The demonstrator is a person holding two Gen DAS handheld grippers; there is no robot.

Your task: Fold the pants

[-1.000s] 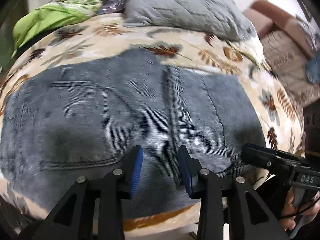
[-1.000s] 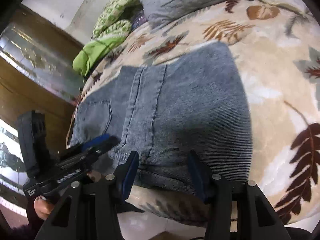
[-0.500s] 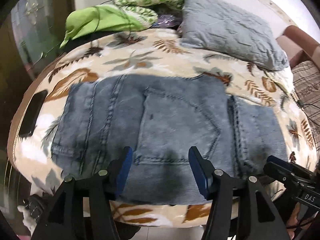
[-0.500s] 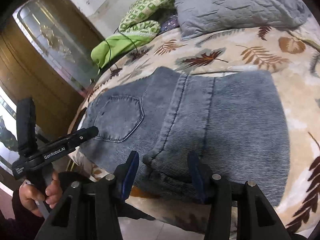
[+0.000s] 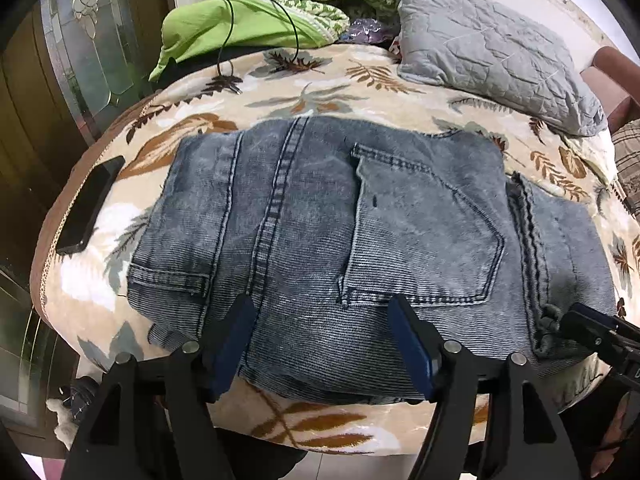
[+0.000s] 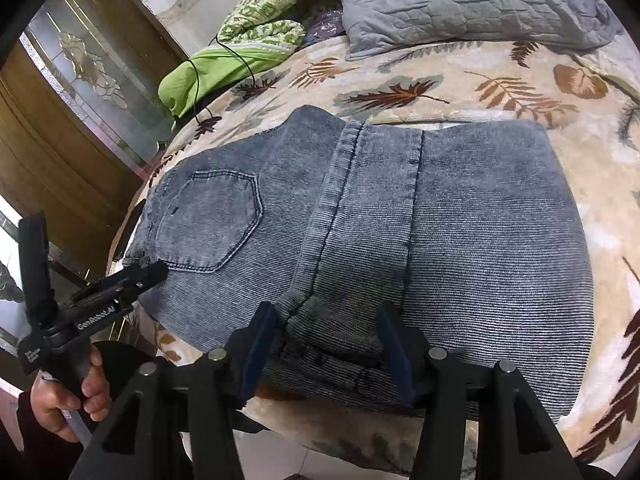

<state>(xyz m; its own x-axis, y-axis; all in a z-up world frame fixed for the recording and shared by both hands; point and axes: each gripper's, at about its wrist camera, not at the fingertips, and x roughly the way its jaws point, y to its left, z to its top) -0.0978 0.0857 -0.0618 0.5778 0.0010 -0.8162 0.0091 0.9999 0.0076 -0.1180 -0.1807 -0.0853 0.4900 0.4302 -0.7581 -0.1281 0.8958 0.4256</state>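
With both grippers parted and gripping nothing, you face the folded pants at the bed's near edge.

Your left gripper (image 5: 322, 344) has just been opening; its blue pads (image 5: 234, 346) stand wide over the near hem, with denim seen between them but not pinched. Your right gripper (image 6: 326, 354) has also eased a little wider — its jaws straddle the thick seam bundle at the fold without pressing it. The pants (image 5: 360, 240) lie flat, folded into a broad rectangle, back pocket (image 5: 424, 236) upward, on the leaf-print blanket (image 5: 320, 92). Your left hand (image 6: 68, 396) shows in the right view, wrapped around its handle. Farther out you see a dark phone (image 5: 90, 204) near the blanket's left edge, well apart from the denim, and — at the head — a grey quilted pillow (image 5: 492, 56) beside a green garment (image 5: 224, 32).
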